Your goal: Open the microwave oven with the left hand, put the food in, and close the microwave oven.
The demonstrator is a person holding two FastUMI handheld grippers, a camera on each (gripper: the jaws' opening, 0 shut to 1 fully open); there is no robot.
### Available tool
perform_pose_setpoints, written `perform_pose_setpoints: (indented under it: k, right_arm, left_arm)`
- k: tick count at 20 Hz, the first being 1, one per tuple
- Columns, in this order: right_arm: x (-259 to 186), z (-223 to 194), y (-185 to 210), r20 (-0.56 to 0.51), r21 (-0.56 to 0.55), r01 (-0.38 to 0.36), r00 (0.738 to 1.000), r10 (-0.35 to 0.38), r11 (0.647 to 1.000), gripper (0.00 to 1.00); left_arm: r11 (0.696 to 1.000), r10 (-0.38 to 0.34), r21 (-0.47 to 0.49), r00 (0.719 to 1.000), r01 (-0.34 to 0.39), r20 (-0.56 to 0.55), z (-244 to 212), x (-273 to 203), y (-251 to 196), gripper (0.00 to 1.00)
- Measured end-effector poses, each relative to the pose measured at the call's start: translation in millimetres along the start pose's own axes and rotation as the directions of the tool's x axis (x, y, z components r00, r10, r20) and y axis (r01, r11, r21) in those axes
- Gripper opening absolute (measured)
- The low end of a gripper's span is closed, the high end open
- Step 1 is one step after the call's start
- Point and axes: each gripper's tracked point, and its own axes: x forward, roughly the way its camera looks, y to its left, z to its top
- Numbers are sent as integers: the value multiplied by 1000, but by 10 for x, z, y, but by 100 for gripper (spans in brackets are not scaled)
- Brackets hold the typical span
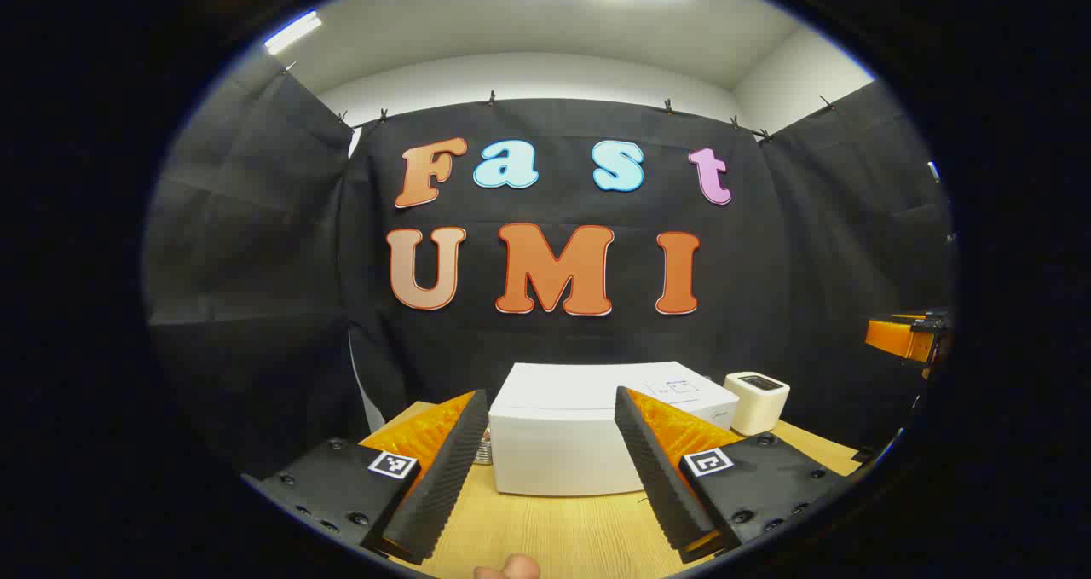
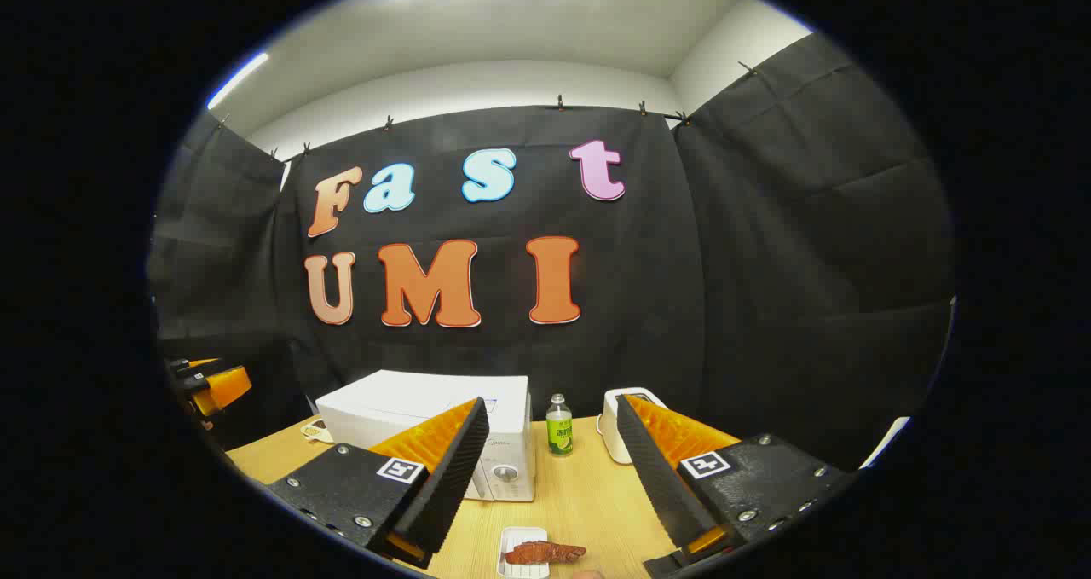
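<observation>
A white microwave oven (image 1: 567, 430) stands shut on the wooden table (image 1: 554, 532), straight ahead of my left gripper (image 1: 552, 477), which is open and holds nothing. In the right gripper view the microwave oven (image 2: 443, 430) sits at centre left, its knobs facing me. A reddish piece of food (image 2: 545, 552) lies on a small white tray (image 2: 522, 543) at the near table edge, between and just below the fingers of my right gripper (image 2: 552, 477), which is open and empty. The left gripper (image 2: 213, 387) shows at the far left edge there.
A white toaster (image 1: 757, 402) stands right of the microwave, also seen as the toaster (image 2: 622, 421) behind my right finger. A green-labelled bottle (image 2: 559, 425) stands between microwave and toaster. A small metal object (image 1: 484, 449) sits left of the microwave. A fingertip (image 1: 510, 569) shows at the bottom.
</observation>
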Motion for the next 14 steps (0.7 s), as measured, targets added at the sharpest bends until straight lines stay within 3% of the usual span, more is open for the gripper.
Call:
perform_pose_setpoints:
  k: [1, 6, 9, 14]
  right_arm:
    - [8, -9, 20, -5, 1, -4, 1000, 4, 1000, 94]
    - [78, 18, 77, -15, 5, -19, 1000, 19, 1000, 94]
    - [77, 57, 122, 1, -23, -25, 1000, 25, 999, 94]
    - [70, 18, 229, -4, -18, -53, 999, 53, 998, 94]
  left_arm:
    - [1000, 8, 8, 1000, -8, 2, 10, -10, 38, 97]
    - [997, 56, 46, 997, -58, 44, 193, -35, 264, 94]
    - [997, 69, 23, 997, -70, 35, 204, -25, 381, 98]
    - [997, 75, 12, 997, -75, 16, 123, 8, 431, 94]
